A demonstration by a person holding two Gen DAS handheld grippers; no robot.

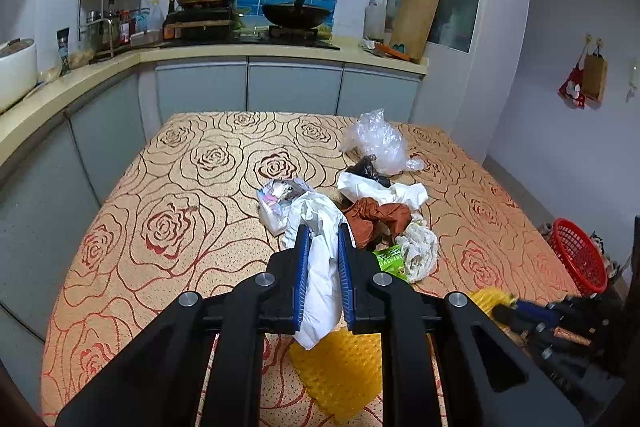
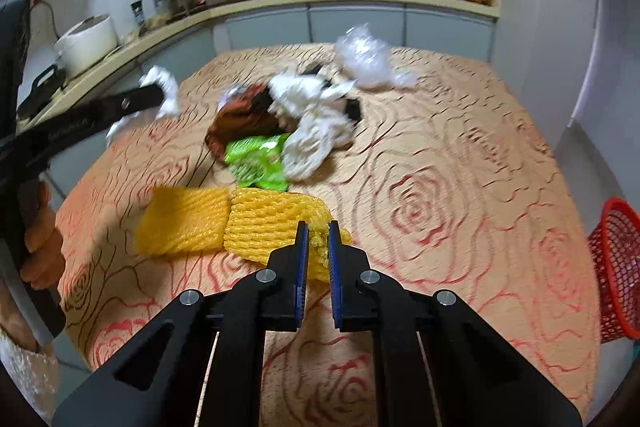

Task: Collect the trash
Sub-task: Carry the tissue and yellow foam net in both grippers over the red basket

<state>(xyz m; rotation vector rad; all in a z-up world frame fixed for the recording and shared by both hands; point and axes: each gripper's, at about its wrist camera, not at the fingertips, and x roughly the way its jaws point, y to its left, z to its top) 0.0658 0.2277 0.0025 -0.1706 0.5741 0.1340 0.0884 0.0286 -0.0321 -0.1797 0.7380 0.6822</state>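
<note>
My left gripper (image 1: 323,233) is shut on a crumpled white paper (image 1: 322,267) and holds it above the table; it also shows in the right wrist view (image 2: 162,87). My right gripper (image 2: 318,229) is shut on a yellow foam net (image 2: 272,223) that rests on the rose-patterned tablecloth (image 2: 440,207). A second yellow net (image 2: 182,223) lies just left of it. A trash pile sits mid-table: brown paper (image 1: 376,217), white papers (image 1: 384,189), a green wrapper (image 2: 256,159), a clear plastic bag (image 1: 378,143) and a small packet (image 1: 276,201).
A red mesh basket (image 1: 580,255) stands on the floor right of the table, also in the right wrist view (image 2: 618,267). A kitchen counter (image 1: 280,51) with pans, bottles and a rice cooker (image 2: 86,43) runs behind and to the left.
</note>
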